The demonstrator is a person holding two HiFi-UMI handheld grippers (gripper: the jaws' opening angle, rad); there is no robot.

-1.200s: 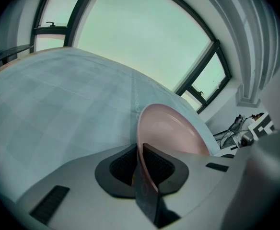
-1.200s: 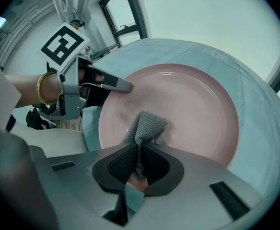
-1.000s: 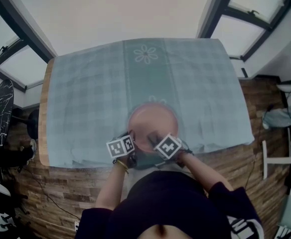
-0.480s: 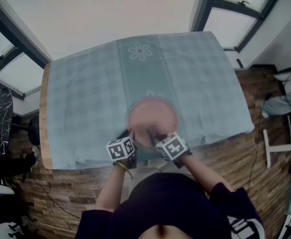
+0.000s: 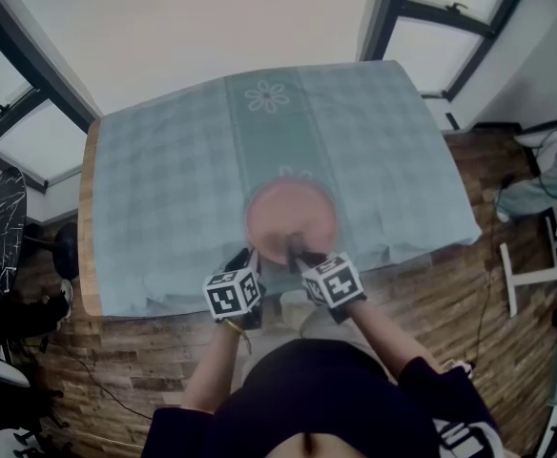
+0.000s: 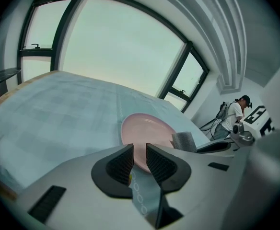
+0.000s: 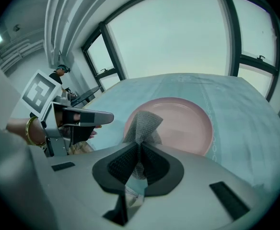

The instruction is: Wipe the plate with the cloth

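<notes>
A pink plate (image 5: pixel 292 219) lies on the teal checked tablecloth (image 5: pixel 164 189), near the table's front edge. My right gripper (image 5: pixel 294 256) hangs over the plate's near rim, shut on a grey mesh cloth (image 7: pixel 143 124) that sticks up from its jaws above the plate (image 7: pixel 180 123). My left gripper (image 5: pixel 251 261) is just left of it, by the near-left rim. Its jaws (image 6: pixel 139 153) have just been opening and stand apart with nothing between them. The plate (image 6: pixel 147 128) shows beyond the gap. The cloth (image 6: pixel 184 141) is visible to the left gripper's right.
The tablecloth (image 7: pixel 255 123) covers the whole table and drapes over its edges. Wooden floor (image 5: pixel 469 294) surrounds it. A dark chair (image 5: pixel 2 218) stands at the left and white furniture (image 5: pixel 536 294) at the right. A person (image 6: pixel 236 114) stands far off by the windows.
Both grippers have drawn back a little from the plate toward the near table edge, the cloth going with the right one. The plate has stayed put.
</notes>
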